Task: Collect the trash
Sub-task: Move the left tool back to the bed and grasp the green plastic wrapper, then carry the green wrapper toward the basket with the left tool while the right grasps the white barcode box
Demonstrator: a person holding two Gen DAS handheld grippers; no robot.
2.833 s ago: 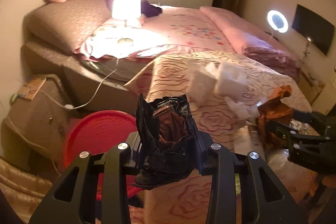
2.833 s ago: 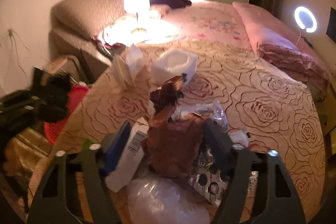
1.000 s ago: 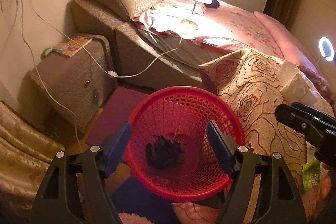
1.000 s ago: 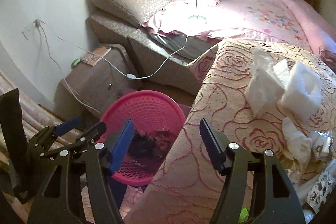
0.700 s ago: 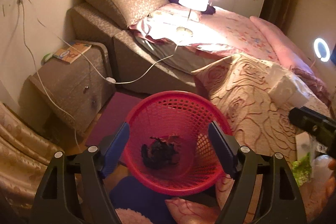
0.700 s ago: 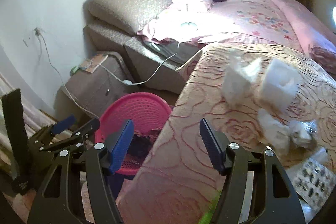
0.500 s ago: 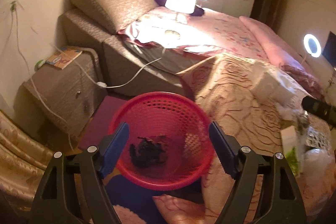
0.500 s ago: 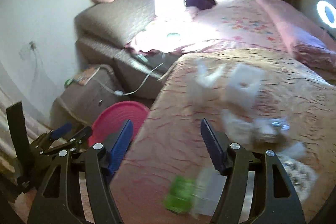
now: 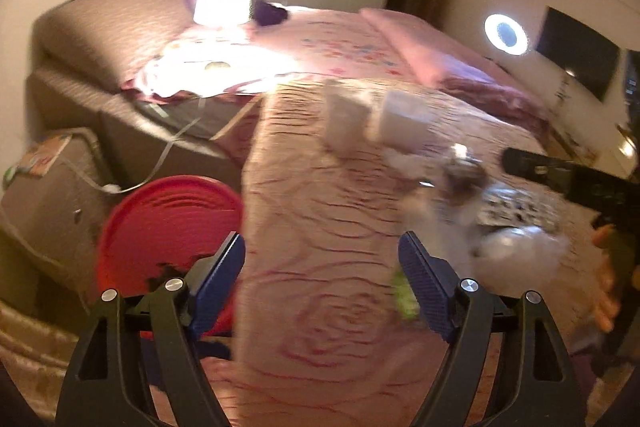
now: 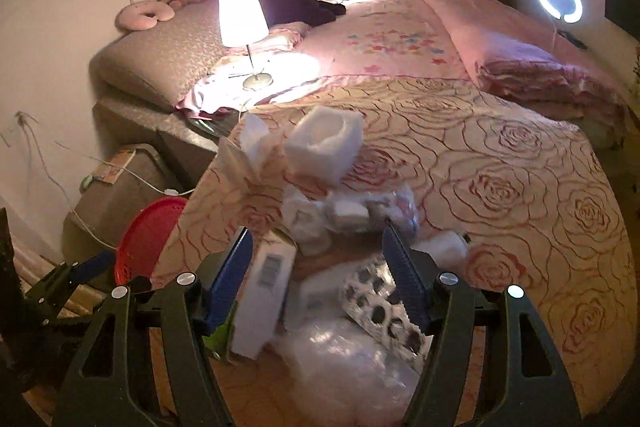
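Note:
A red mesh trash basket (image 9: 160,227) stands on the floor left of the rose-patterned bedspread (image 9: 320,227); it also shows in the right wrist view (image 10: 148,239). A pile of trash lies on the bedspread: a white box (image 10: 264,291), a spotted wrapper (image 10: 380,307), clear plastic (image 10: 340,367), crumpled tissues (image 10: 316,223) and a white foam piece (image 10: 324,143). My right gripper (image 10: 318,267) is open and empty just above this pile. My left gripper (image 9: 322,283) is open and empty over the bedspread edge, basket at its left.
A lit lamp (image 10: 242,23) stands on the bed beyond the pile. A grey nightstand (image 9: 40,187) with a cable sits left of the basket. A ring light (image 10: 558,1) glows at far right. A folded pink quilt (image 10: 520,67) lies behind.
Both grippers dropped their trash into the red basket, opened, and swung right from above the basket back over the bedspread. The right gripper now hangs over the trash pile.

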